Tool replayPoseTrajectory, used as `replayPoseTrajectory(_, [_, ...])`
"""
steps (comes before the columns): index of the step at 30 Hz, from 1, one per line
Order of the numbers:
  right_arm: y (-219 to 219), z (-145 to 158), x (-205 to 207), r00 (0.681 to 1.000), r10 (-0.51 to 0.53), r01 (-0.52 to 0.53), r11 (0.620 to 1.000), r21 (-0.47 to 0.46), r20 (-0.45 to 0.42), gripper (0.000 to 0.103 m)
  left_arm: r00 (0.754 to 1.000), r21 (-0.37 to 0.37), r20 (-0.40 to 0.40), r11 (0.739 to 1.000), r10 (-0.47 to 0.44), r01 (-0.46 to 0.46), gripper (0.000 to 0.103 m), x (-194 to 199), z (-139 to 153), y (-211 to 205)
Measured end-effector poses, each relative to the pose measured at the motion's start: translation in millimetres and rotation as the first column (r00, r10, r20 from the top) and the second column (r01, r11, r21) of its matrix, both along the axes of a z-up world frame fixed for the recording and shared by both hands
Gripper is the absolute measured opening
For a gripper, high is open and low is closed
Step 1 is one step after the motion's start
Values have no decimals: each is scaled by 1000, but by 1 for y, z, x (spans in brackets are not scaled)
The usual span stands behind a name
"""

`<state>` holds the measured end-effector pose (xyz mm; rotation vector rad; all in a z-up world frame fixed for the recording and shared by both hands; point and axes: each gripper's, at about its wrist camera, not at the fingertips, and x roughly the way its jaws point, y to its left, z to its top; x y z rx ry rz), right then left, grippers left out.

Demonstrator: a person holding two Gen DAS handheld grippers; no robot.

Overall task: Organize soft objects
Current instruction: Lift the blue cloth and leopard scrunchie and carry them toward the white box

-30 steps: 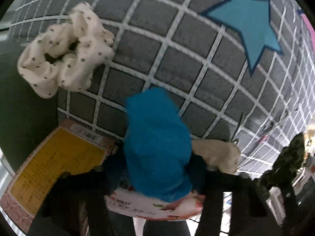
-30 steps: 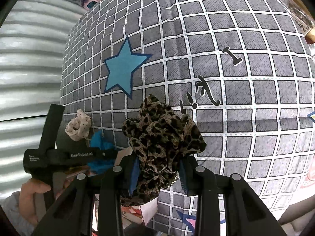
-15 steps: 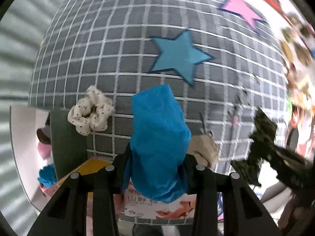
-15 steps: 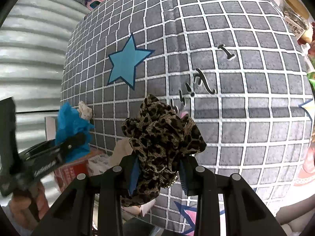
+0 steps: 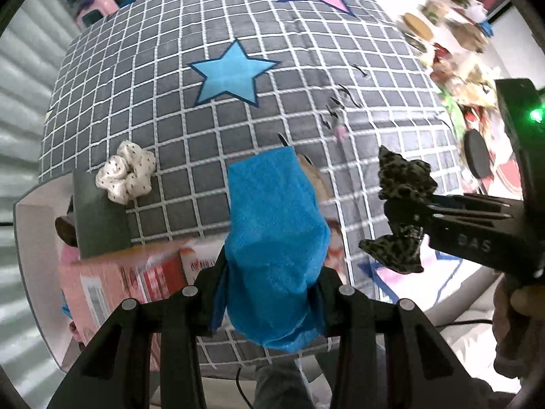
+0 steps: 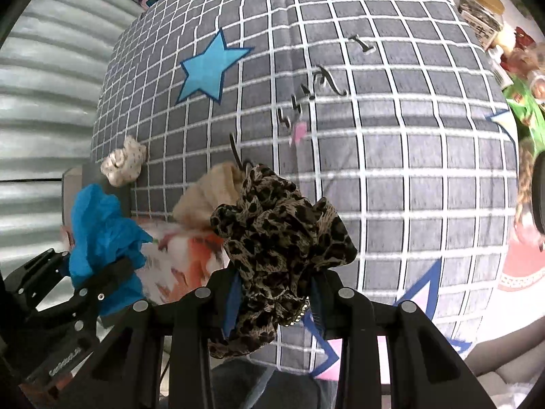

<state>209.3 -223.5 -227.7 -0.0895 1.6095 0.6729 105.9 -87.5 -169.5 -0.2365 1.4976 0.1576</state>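
Note:
My left gripper (image 5: 272,293) is shut on a blue cloth (image 5: 272,238), held up above the near edge of the grey checked cloth (image 5: 204,129). The blue cloth also shows in the right wrist view (image 6: 102,225). My right gripper (image 6: 276,289) is shut on a leopard-print scrunchie (image 6: 279,238), which also shows at the right of the left wrist view (image 5: 402,184). A white dotted scrunchie (image 5: 126,177) lies at the cloth's left edge. A beige soft item (image 6: 211,197) lies just beyond the leopard scrunchie.
A pink and red printed box (image 5: 112,283) and a dark grey block (image 5: 98,218) sit at the near left. Jars and packets (image 6: 483,10) crowd the far right. A corrugated grey wall (image 6: 41,85) runs along the left.
Both grippers have lifted and pulled back from the cloth with their items. The left gripper's view widened to take in the whole cloth, and the right gripper now shows at its right.

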Motion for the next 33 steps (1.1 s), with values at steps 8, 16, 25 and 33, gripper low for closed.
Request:
replayPoseTrajectory(8, [-11,5,-54,1000,2,-2,1000,-14,25,36,998,-17,44,999,-40,41,43,-52,13,-10])
replayPoseTrajectory(16, [6,12,-107,998,46,-46,999,-3,35,36,997,-6,76,1000,-14,14,43,-106,23,-1])
replayPoseTrajectory(25, [47,28,-157,982,176,-178,984,19,66,36,984,51,137,991,112,-120,43,-162,43,36])
replayPoseTrajectory(33, [102,48,-203,937,325,-333,942,47,127,36,949,76,178,958,259,-275,43,-209,53,79])
